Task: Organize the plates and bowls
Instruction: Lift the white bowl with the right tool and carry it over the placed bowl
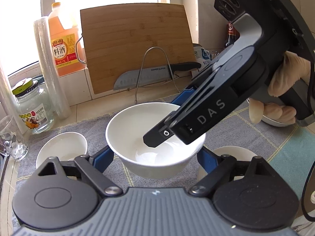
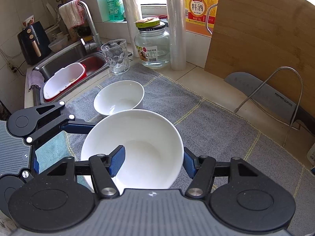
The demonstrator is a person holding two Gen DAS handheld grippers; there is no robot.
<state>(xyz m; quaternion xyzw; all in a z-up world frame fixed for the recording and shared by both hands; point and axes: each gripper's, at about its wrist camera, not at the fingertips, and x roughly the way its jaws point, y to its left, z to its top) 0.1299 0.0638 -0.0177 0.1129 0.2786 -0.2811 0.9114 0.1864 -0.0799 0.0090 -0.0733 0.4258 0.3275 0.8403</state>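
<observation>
A large white bowl [image 1: 137, 129] [image 2: 137, 137] hangs a little above the grey mat [image 2: 206, 122], gripped from two sides. My left gripper [image 1: 153, 157] clamps it across its outer sides with both blue fingers [image 1: 102, 159]. In the right wrist view the left gripper's finger [image 2: 78, 127] reaches the bowl's left side. My right gripper [image 2: 153, 163] [image 1: 169, 118] is shut on the bowl's wall, one finger inside and one outside. A small white bowl [image 1: 61, 147] [image 2: 120, 98] stands on the mat beyond it. Another white dish [image 1: 232, 153] is half hidden at the right.
A bamboo cutting board [image 1: 135, 45] leans at the back behind a wire rack holding a knife [image 1: 145, 76]. An orange bottle [image 1: 63, 45], glass jar [image 2: 152, 45], tumbler [image 2: 117, 57] and film rolls [image 2: 176, 29] line the windowsill side. The sink [image 2: 78, 59] holds a red-and-white tub.
</observation>
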